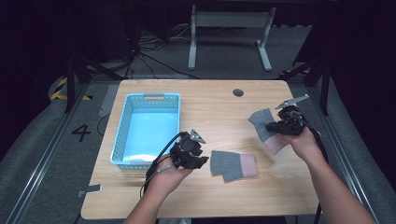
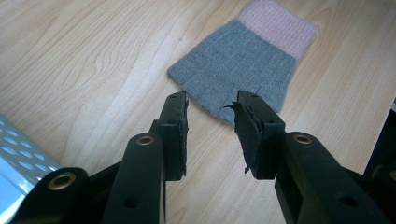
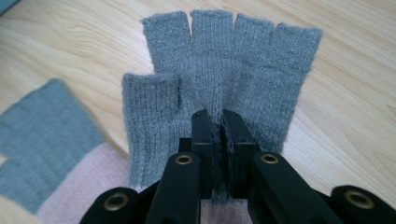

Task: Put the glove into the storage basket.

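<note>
right tool (image 3: 217,154) pinching glove (image 3: 224,70), fingers splayed

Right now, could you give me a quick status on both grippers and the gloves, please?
Right gripper shut on held glove. Left gripper open, short of flat glove on table. Nothing in the way.

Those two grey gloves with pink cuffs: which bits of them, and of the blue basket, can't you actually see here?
- Held glove: right gripper view, its cuff is cut off by the bottom edge and hidden behind the right gripper.
- Table glove: left gripper view, its near edge sits behind the left gripper; high view too small for the knit.
- Blue basket: high view, glare washes out its floor.
</note>
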`<state>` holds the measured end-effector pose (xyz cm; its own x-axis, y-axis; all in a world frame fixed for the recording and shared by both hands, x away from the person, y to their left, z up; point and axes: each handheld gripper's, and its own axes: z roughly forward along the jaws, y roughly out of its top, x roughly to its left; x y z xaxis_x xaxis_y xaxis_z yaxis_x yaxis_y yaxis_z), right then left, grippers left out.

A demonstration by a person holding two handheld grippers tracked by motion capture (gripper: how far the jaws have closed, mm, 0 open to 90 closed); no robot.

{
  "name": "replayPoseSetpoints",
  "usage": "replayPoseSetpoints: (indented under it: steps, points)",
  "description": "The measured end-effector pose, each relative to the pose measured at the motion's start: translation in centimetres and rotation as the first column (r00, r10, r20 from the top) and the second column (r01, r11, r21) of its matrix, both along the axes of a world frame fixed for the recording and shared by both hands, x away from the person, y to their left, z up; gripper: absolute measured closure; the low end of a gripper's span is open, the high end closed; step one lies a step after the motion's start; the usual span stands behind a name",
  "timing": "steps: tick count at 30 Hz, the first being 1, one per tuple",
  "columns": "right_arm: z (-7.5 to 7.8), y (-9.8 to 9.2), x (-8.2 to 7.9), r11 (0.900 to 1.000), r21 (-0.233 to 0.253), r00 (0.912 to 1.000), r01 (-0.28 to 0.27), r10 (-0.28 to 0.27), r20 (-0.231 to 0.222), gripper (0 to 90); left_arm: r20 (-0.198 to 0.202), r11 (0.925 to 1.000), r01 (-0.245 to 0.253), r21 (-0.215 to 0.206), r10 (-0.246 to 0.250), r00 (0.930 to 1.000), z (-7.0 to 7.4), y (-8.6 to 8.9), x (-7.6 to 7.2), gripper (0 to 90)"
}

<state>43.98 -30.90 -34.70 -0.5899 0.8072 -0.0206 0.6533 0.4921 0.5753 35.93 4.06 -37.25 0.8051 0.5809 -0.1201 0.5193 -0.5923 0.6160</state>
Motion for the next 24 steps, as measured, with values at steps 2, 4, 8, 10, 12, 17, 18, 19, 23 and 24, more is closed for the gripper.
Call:
replayPoseSetpoints:
  steps: [2, 4, 8, 10, 12, 17, 18, 19, 23, 24]
  points:
    - [0.3, 0.3, -0.4, 1.000, 0.000, 0.9997, -0.026, 0.026, 0.002, 85.0, -0.001, 1.0000, 0.002, -0.001, -0.002, 1.0000, 0.0, 0.0, 0.0, 64.4]
    - [0.5, 0.5, -0.6, 0.999, -0.002, 0.9992, -0.039, 0.039, 0.007, 84.9, -0.001, 1.0000, 0.002, -0.002, -0.002, 1.0000, 0.0, 0.0, 0.0, 64.4]
    - [1.0, 1.3, -1.7, 0.996, -0.004, 0.9955, -0.094, 0.094, 0.012, 84.7, 0.003, 1.0000, 0.002, -0.003, -0.002, 1.0000, 0.1, 0.0, -0.1, 63.4]
    - [1.0, 1.5, -1.9, 0.995, -0.006, 0.9944, -0.104, 0.104, 0.013, 84.7, 0.009, 1.0000, 0.003, -0.003, -0.003, 1.0000, 0.1, 0.0, -0.1, 63.2]
    - [1.3, 2.1, -2.6, 0.991, -0.005, 0.9909, -0.134, 0.134, 0.012, 84.7, 0.016, 1.0000, 0.003, -0.008, -0.003, 0.9999, 0.1, 0.0, -0.2, 62.2]
    - [1.5, 3.0, -3.3, 0.983, -0.008, 0.9832, -0.182, 0.182, 0.010, 84.7, 0.024, 0.9999, 0.002, -0.012, -0.001, 0.9997, 0.2, 0.1, -0.2, 60.4]
    - [1.5, 3.3, -3.6, 0.978, -0.014, 0.9780, -0.208, 0.208, 0.008, 84.7, 0.033, 0.9999, 0.002, -0.011, -0.001, 0.9995, 0.2, 0.1, -0.2, 60.3]
    - [1.5, 3.3, -3.6, 0.978, -0.014, 0.9780, -0.208, 0.208, 0.008, 84.7, 0.033, 0.9999, 0.002, -0.011, -0.001, 0.9995, 0.2, 0.1, -0.2, 60.4]
    - [1.3, 4.1, -4.1, 0.969, -0.021, 0.9690, -0.247, 0.247, -0.011, 84.5, 0.041, 0.9999, 0.002, -0.010, -0.001, 0.9991, 0.2, 0.1, -0.3, 61.8]
    - [1.3, 4.3, -4.2, 0.967, -0.023, 0.9673, -0.254, 0.253, -0.010, 84.5, 0.038, 0.9999, -0.004, -0.011, 0.004, 0.9993, 0.3, 0.1, -0.2, 61.6]
